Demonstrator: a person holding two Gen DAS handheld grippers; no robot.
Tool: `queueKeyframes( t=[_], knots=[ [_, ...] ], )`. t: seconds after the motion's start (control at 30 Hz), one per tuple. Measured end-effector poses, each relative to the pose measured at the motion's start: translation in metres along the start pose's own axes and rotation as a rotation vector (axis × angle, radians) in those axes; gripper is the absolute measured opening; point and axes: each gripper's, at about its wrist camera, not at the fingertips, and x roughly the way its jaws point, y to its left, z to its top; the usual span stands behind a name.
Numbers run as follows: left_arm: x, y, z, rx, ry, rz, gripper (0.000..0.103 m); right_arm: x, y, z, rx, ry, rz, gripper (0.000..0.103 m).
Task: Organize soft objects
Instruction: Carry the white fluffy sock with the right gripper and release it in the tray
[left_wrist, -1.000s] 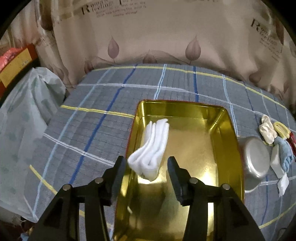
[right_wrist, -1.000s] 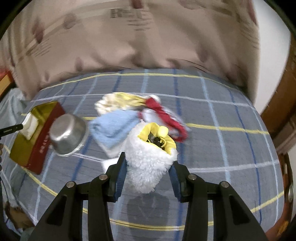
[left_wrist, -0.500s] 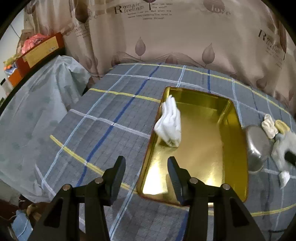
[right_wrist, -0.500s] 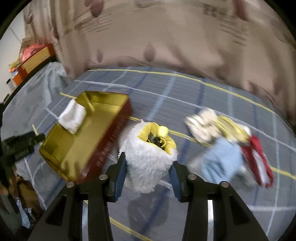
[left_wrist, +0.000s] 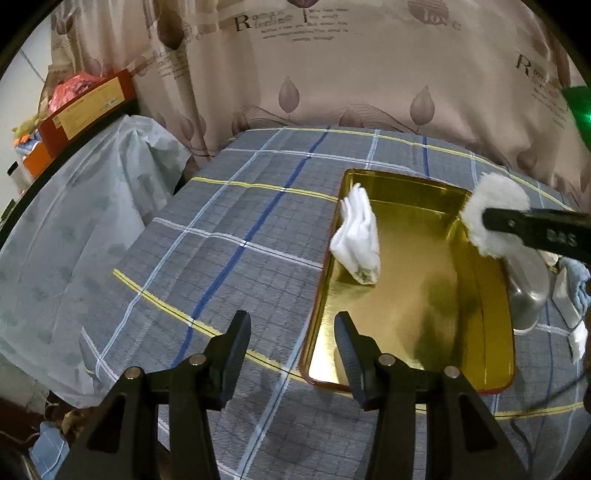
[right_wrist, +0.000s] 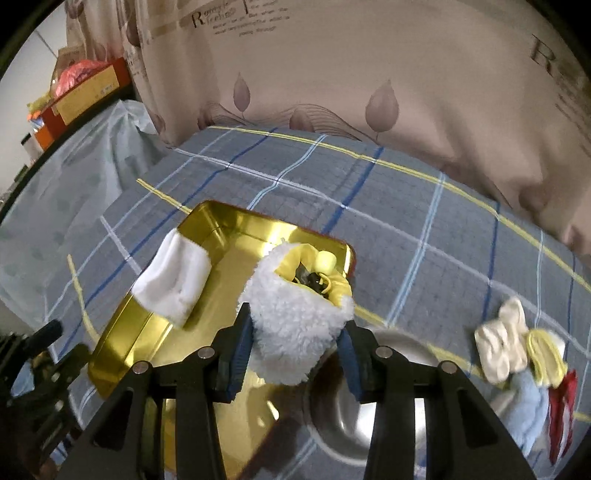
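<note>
- Right gripper (right_wrist: 295, 350): jaws pinching the fluffy white pouch (right_wrist: 295, 328), a fleecy piece with a yellow lining and a small dark item in its open mouth. A second ago the pouch hung over the plaid cloth beside the pile of soft things; now it hangs over the gold tin (right_wrist: 207, 325), at the tin's right-hand edge as the left wrist view shows it (left_wrist: 495, 214).
- Left gripper (left_wrist: 291, 332): jaws spread, holding nothing. A second ago they stood either side of the white folded cloth (left_wrist: 356, 240); now they sit back from it, at the tin's near left corner, over the plaid tabletop (left_wrist: 221, 229).
- White folded cloth: lies inside the gold tin, leaning on its left wall, free of both grippers. Judged as already placed.
- Gold tin (left_wrist: 406, 280): open, shallow, most of its floor bare.
- Steel bowl (right_wrist: 369, 406): just beside the tin on its right, under the right gripper.
- Remaining pile (right_wrist: 517, 369): cream, yellow, pale blue and red soft pieces, well apart from the tin on the plaid tabletop.
- Meaning for the task: one item is in, a second is arriving; the likely next move is to lower the pouch onto the bare floor and release, while the left gripper is clear of the way.
</note>
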Motion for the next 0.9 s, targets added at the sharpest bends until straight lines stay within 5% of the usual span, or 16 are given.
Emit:
queueKeyframes(
  t=[0.37,0.5,0.53,0.9],
  knots=[
    [0.000,0.009,0.001,-0.019,0.001,-0.007,0.048,0.039,0.006,0.022,-0.020,0.041,-0.066,0.045],
    [-0.001,0.008,0.001,-0.020,-0.001,-0.008,0.048,0.036,0.010,0.023,-0.035,0.010,-0.091,0.083],
    [-0.001,0.008,0.001,-0.020,0.000,-0.007,0.048,0.032,0.012,0.023,-0.046,-0.008,-0.099,0.085],
    [-0.006,-0.002,-0.001,0.009,-0.014,-0.011,0.048,-0.024,0.011,-0.015,-0.085,-0.072,-0.086,0.085]
  ],
)
